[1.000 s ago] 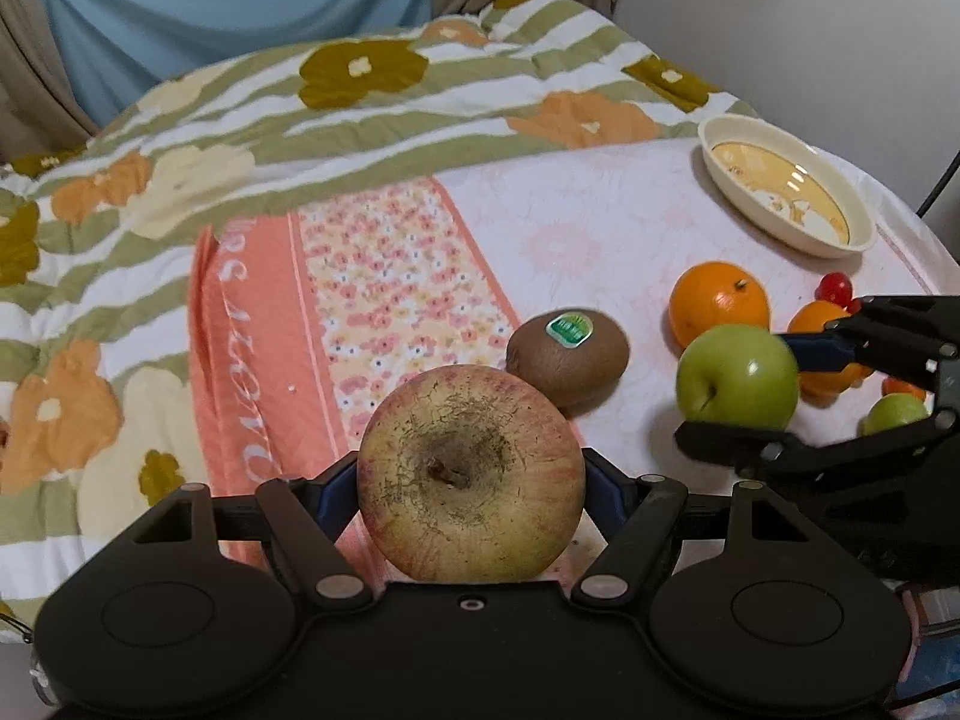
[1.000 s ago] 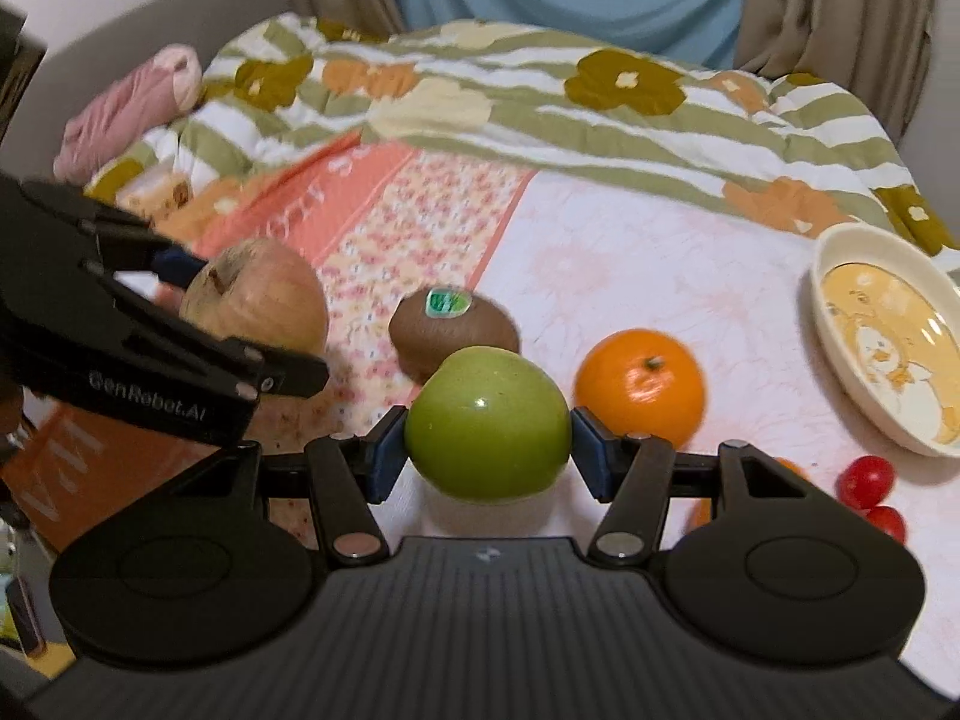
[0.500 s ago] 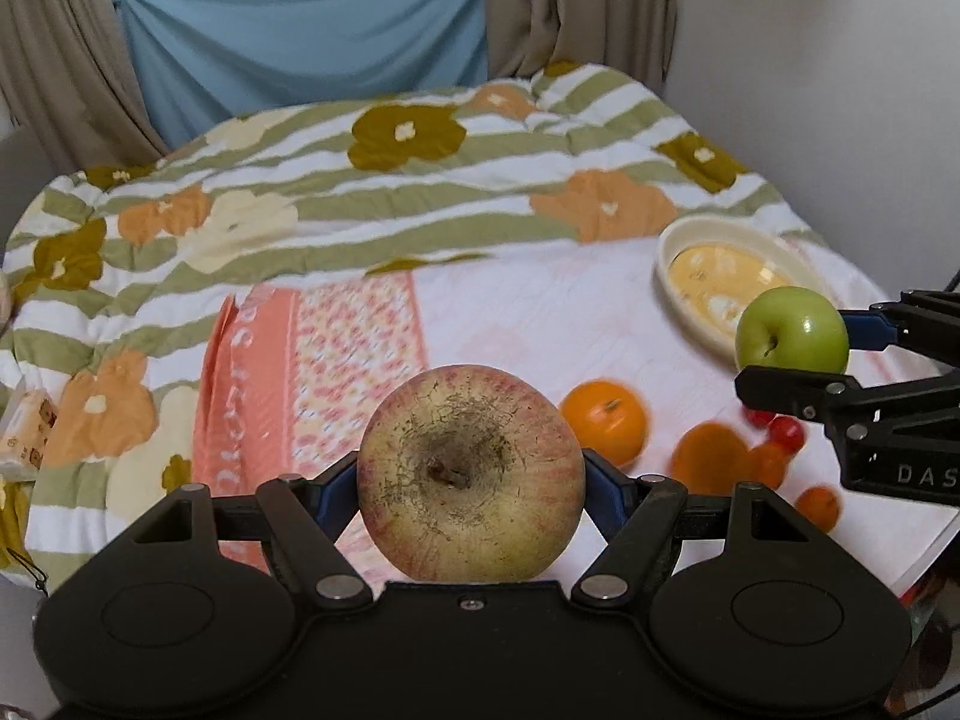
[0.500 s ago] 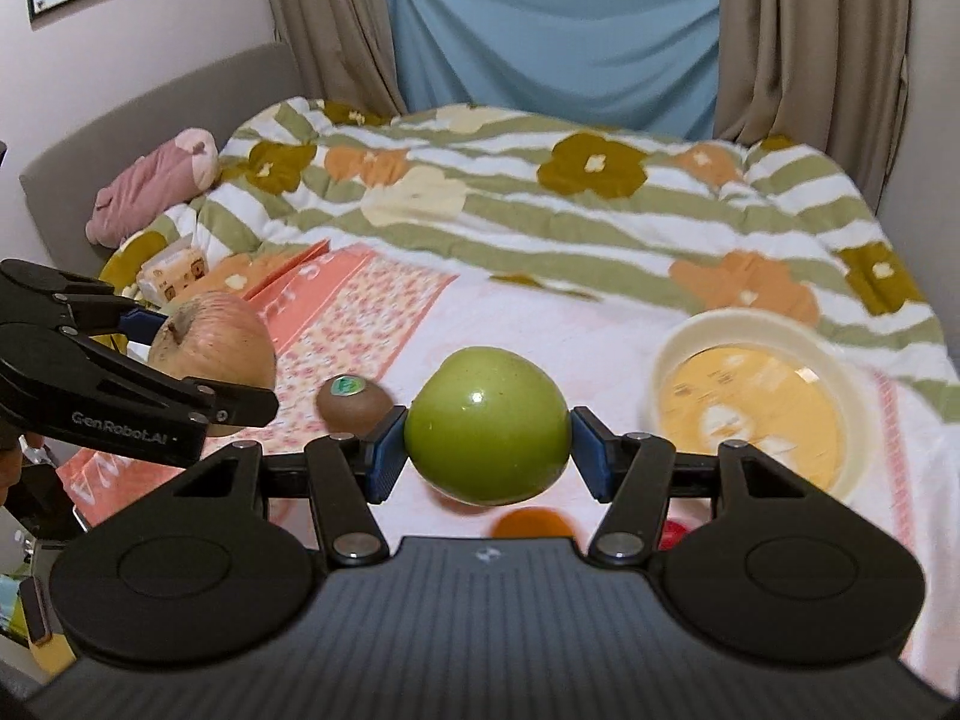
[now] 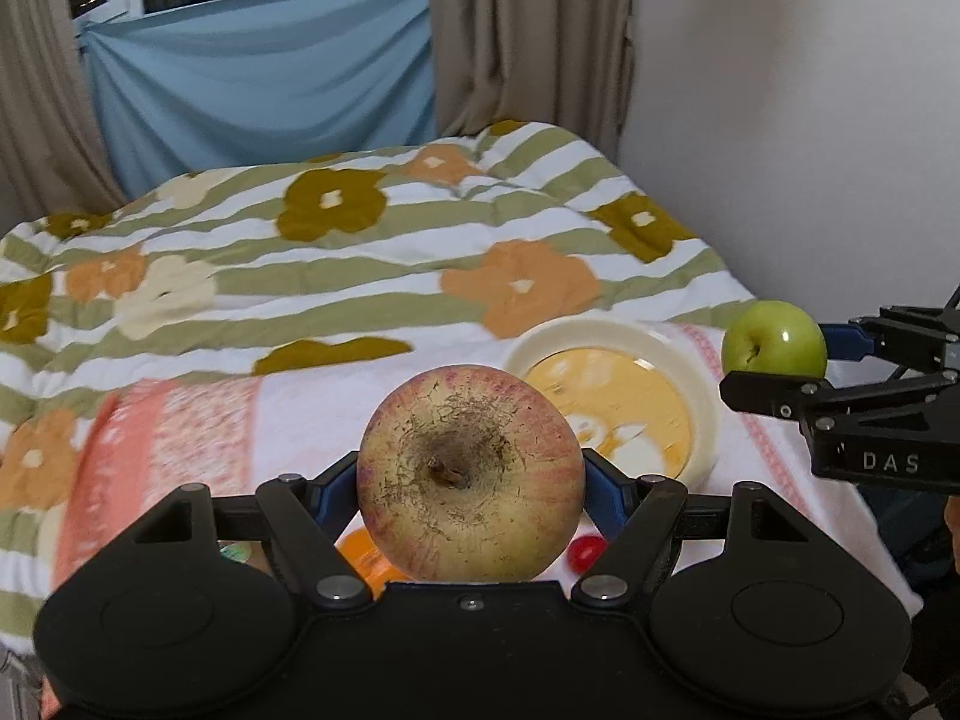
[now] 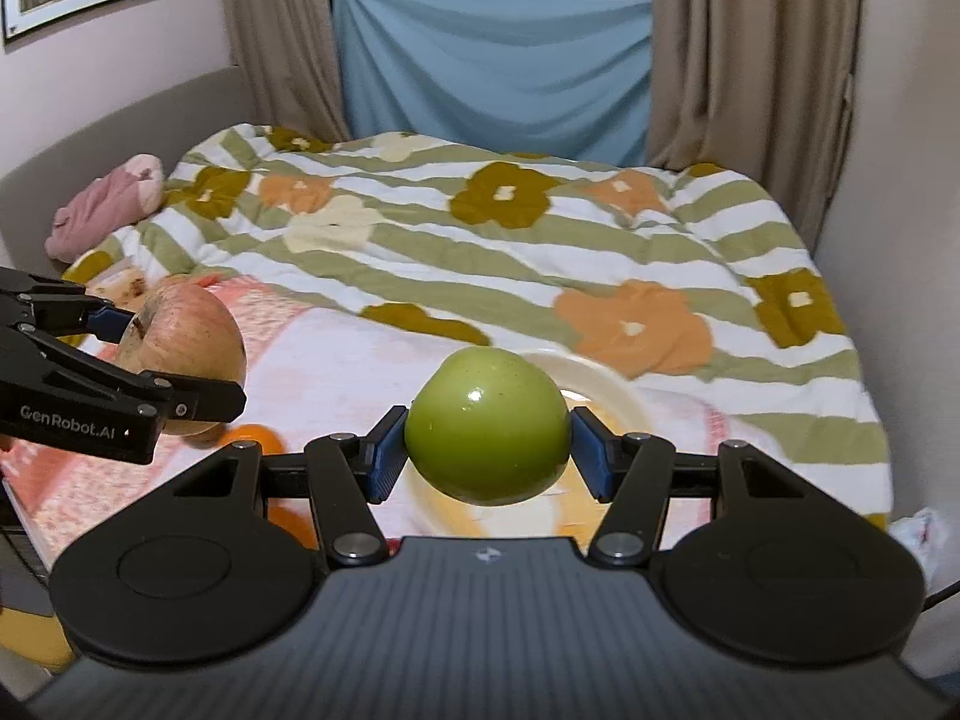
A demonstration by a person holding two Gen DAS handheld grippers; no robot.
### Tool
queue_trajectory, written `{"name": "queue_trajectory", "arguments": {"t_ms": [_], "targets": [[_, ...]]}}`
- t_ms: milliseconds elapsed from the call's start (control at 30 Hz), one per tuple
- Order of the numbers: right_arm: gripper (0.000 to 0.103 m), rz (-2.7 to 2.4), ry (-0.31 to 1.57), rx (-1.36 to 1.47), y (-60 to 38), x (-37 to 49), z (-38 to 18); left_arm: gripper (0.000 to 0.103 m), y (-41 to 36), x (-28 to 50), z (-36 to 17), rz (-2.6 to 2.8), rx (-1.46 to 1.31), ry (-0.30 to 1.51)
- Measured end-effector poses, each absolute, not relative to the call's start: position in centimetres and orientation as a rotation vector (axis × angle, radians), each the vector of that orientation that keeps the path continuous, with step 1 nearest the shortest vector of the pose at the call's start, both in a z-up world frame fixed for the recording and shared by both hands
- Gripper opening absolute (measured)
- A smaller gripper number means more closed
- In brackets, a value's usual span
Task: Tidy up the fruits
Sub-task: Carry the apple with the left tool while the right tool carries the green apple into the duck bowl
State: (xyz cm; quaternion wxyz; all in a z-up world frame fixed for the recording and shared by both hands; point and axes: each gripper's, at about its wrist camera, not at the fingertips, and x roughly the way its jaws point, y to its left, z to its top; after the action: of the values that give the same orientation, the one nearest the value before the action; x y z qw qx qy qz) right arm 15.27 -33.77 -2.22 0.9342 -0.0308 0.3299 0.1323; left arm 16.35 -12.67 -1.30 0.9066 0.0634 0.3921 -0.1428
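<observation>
My left gripper (image 5: 471, 495) is shut on a red-yellow apple (image 5: 471, 471) and holds it in the air above the bed. It also shows in the right wrist view (image 6: 180, 354). My right gripper (image 6: 487, 450) is shut on a green apple (image 6: 487, 423), held above the cream oval dish (image 6: 606, 384). The green apple also shows in the left wrist view (image 5: 774, 339), to the right of the dish (image 5: 624, 402). An orange (image 5: 366, 558), a cherry tomato (image 5: 585, 552) and a kiwi's sticker (image 5: 236, 552) peek out under my left gripper.
A flowered quilt (image 6: 510, 240) covers the bed. A pink plush (image 6: 108, 204) lies at the far left by the grey headboard. Oranges (image 6: 258, 438) lie on the white-pink cloth (image 6: 336, 372). Walls and curtains stand behind and to the right.
Both grippers have risen and moved toward the dish with their apples. The fruits on the cloth have dropped to the bottom of both views.
</observation>
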Motion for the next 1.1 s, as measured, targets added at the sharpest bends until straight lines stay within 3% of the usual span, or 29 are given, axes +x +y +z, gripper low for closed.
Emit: {"name": "queue_trajectory", "arguments": {"t_ms": [567, 967, 1033, 1100], "targets": [[0.072, 0.168, 0.752, 0.004, -40.4, 25.9, -8.1, 0.078, -22.6, 28.7, -9.9, -0.419, 0.307, 0.857], [0.072, 0.155, 0.816, 0.038, -41.6, 28.7, -11.6, 0.078, -25.8, 31.5, -13.5, -0.435, 0.389, 0.889], [0.072, 0.158, 0.818, 0.039, -41.7, 28.8, -11.7, 0.081, -25.9, 31.5, -13.6, -0.436, 0.393, 0.880], [0.072, 0.163, 0.821, 0.040, -41.8, 28.9, -11.8, 0.095, -25.8, 30.9, -13.2, -0.428, 0.419, 0.840]]}}
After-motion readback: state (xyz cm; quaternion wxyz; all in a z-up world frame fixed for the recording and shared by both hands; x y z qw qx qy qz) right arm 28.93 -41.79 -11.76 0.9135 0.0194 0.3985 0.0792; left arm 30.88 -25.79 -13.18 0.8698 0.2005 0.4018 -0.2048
